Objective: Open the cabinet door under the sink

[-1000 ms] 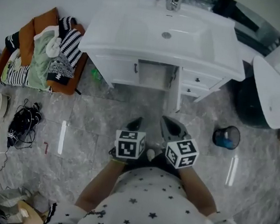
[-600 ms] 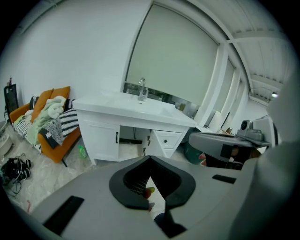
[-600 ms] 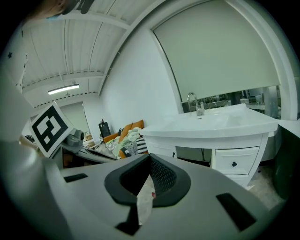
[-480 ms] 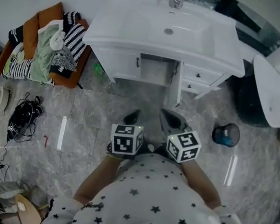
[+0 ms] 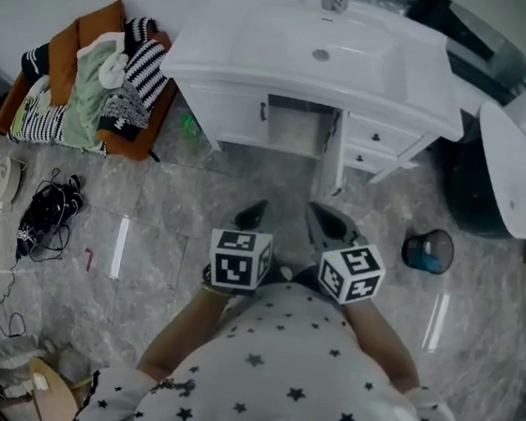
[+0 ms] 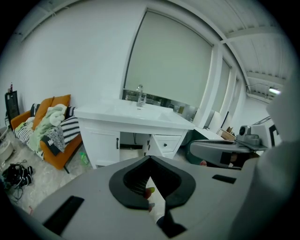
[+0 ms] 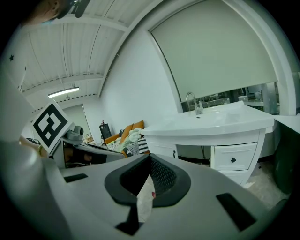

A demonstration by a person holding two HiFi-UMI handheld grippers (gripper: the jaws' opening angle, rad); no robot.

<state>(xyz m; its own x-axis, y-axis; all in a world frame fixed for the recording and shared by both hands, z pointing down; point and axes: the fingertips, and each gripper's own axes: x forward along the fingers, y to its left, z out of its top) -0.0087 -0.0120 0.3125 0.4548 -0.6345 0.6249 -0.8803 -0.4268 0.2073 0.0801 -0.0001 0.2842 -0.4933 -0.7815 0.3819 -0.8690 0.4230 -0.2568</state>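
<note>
**A:** Where is the cabinet found from the tools?

**B:** Straight ahead and well apart. The white vanity [image 5: 212, 81] is seen at the top of the head view, under the sink [image 5: 355, 64]. A stretch of grey marbled floor [image 5: 177, 223] is left between it and both tools.

**A:** Which tool is better placed?

**B:** Neither can be called nearer, as both are held close to the body. The left tool [image 5: 255, 212] is lined up with the closed door [image 5: 236, 119] and its dark handle [image 5: 263, 111]. The right tool [image 5: 319, 219] is lined up with the open door leaf [image 5: 330, 165].

**A:** How are the tools set?

**B:** In each gripper view the jaws are drawn together at the tips, with only a thin slit left lower down. Nothing is held by either.

**A:** And the doors themselves?

**B:** The leaf beside the drawers [image 5: 377, 139] is swung out toward the person and is seen edge-on. An opening [image 5: 296, 131] is thereby exposed below the basin, so for that leaf the task is judged already done. The other door is shut flat. Its handle is a short upright bar set at the edge next to the opening. Hinges on the far left side are therefore inferred, and a pull toward the person would be called for.
</note>
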